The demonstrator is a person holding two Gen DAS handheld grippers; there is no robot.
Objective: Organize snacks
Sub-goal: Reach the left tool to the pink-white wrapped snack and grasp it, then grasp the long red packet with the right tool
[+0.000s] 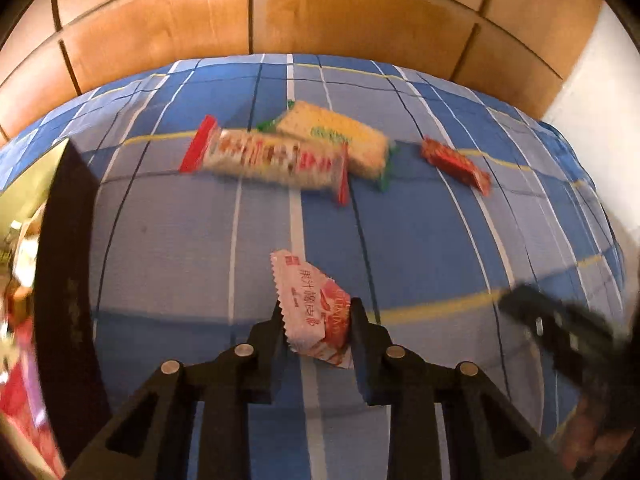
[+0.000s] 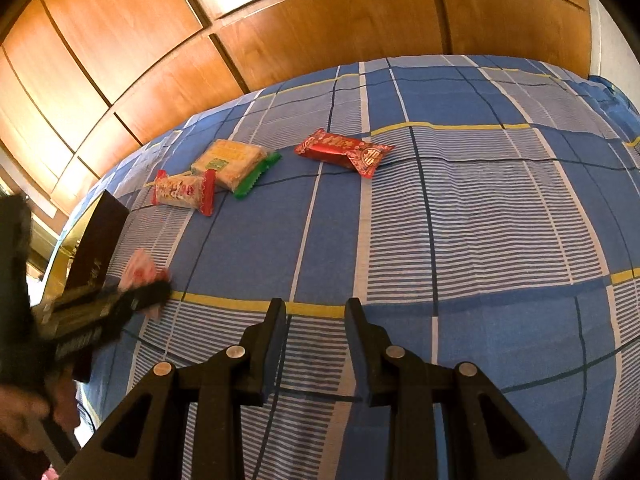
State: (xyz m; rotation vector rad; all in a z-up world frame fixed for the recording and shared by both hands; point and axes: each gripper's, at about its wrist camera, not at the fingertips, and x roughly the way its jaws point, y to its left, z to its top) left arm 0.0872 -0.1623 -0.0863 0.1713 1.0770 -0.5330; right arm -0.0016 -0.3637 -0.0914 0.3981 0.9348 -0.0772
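A white and pink snack packet (image 1: 308,296) with a zigzag edge sits between the fingers of my left gripper (image 1: 316,308), which is shut on it just above the blue plaid sheet (image 1: 420,240). In the right wrist view the same packet (image 2: 140,270) shows blurred at the left gripper (image 2: 152,292). Farther back lie a red-ended cracker packet (image 1: 268,158), a yellow packet with green ends (image 1: 340,142) and a red packet (image 1: 456,164). My right gripper (image 2: 315,306) hovers over the sheet, open with nothing between its fingers.
A dark box (image 1: 64,260) stands at the left edge of the sheet, with colourful wrappers (image 1: 20,360) blurred inside it. Wooden panelled doors (image 1: 320,12) rise behind the bed. A hand (image 2: 24,408) holds the left gripper's handle.
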